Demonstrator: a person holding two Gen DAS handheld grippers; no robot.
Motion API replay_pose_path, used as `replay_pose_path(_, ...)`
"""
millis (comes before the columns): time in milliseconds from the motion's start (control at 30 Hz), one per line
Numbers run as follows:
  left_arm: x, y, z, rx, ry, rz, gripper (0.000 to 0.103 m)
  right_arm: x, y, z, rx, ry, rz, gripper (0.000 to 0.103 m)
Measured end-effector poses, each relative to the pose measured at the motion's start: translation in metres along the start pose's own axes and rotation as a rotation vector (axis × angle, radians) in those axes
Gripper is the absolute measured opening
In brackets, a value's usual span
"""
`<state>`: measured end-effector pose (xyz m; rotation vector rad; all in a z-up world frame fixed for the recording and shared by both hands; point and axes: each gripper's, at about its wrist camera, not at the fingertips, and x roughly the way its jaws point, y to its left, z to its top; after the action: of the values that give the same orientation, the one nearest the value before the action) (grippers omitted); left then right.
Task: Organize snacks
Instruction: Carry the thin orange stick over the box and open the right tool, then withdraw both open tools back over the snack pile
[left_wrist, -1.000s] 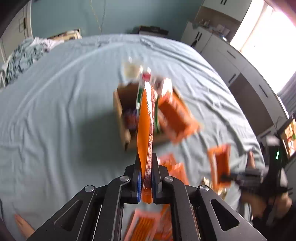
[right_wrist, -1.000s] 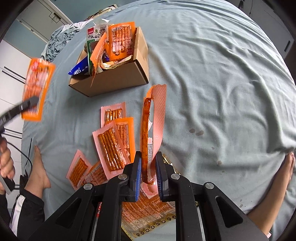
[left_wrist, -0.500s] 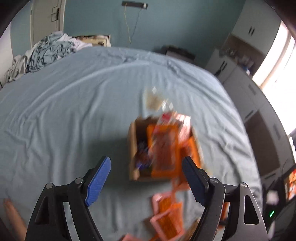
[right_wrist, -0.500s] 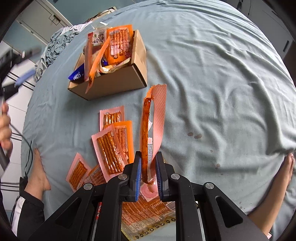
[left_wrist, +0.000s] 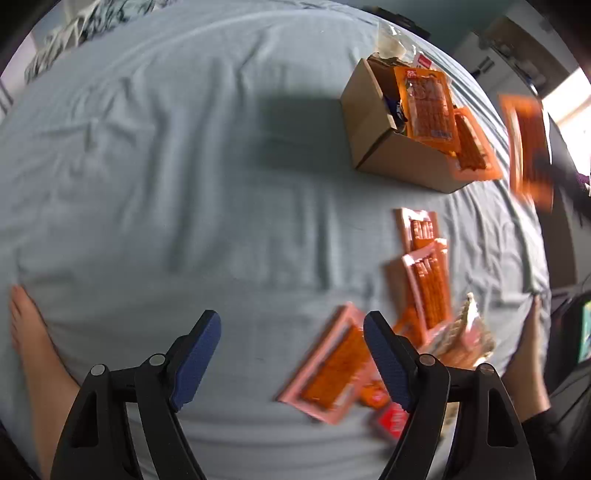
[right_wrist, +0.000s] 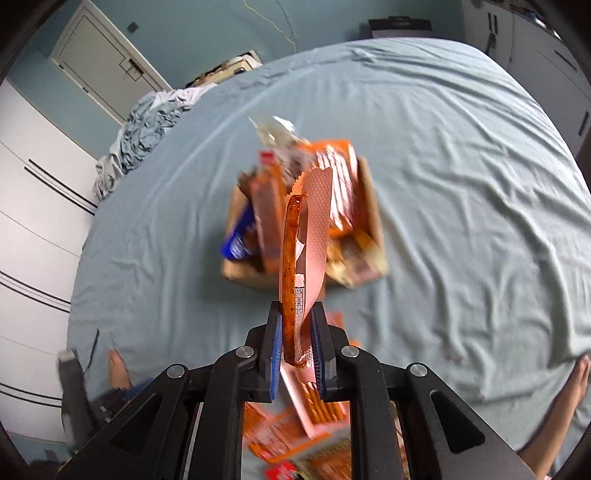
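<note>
Snack packet (right_wrist: 308, 236), pink-orange, edge-on at frame centre | clamped upright in right gripper (right_wrist: 296, 354), apparently for dropping into cardboard box (right_wrist: 373, 221) behind | left gripper (left_wrist: 291, 354) spread, empty, lower frame beside loose packets (left_wrist: 332, 369), likely choosing next.

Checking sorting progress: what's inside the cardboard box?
The cardboard box holds upright orange snack packets, with a blue wrapper at one side. Anything underneath them is covered.
</note>
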<state>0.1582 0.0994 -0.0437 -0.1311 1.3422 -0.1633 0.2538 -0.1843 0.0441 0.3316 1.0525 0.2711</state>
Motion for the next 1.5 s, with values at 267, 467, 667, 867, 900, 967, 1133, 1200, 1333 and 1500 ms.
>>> replay_pose_path(267,-0.021,0.002,0.003,0.114,-0.095,-0.011,0.08,0.028,0.02,0.044,0.019,-0.127,-0.054,0.033)
replay_pose_path(467,-0.005,-0.018,-0.009,0.231,-0.084,0.028,0.08,0.026,0.006,0.006,0.013,-0.045,-0.175,0.044)
replay_pose_path(667,-0.004,-0.041,-0.018,0.32,-0.083,0.005,0.08,-0.017,-0.001,-0.061,-0.061,0.059,-0.243,0.045)
replay_pose_path(867,0.007,-0.059,-0.032,0.409,-0.076,0.031,0.08,-0.038,-0.019,-0.123,-0.14,0.091,-0.25,0.055)
replay_pose_path(900,0.01,-0.061,-0.034,0.421,-0.064,0.038,0.08,-0.032,-0.022,-0.128,-0.203,0.173,-0.285,0.055)
replay_pose_path(967,0.018,-0.063,-0.037,0.438,-0.032,0.054,0.08,-0.018,-0.019,-0.129,-0.258,0.236,-0.348,0.055)
replay_pose_path(1133,0.032,-0.071,-0.044,0.495,0.008,0.068,0.08,-0.019,-0.032,-0.118,-0.266,0.219,-0.329,0.055)
replay_pose_path(1200,0.038,-0.075,-0.046,0.533,0.007,0.098,0.08,-0.022,-0.049,-0.12,-0.218,0.212,-0.314,0.055)
replay_pose_path(1333,0.049,-0.078,-0.045,0.548,0.044,0.097,0.08,-0.011,-0.076,-0.113,-0.112,0.23,-0.286,0.055)
replay_pose_path(1500,0.063,-0.08,-0.045,0.57,0.069,0.141,0.08,0.002,-0.099,-0.11,-0.005,0.274,-0.241,0.055)
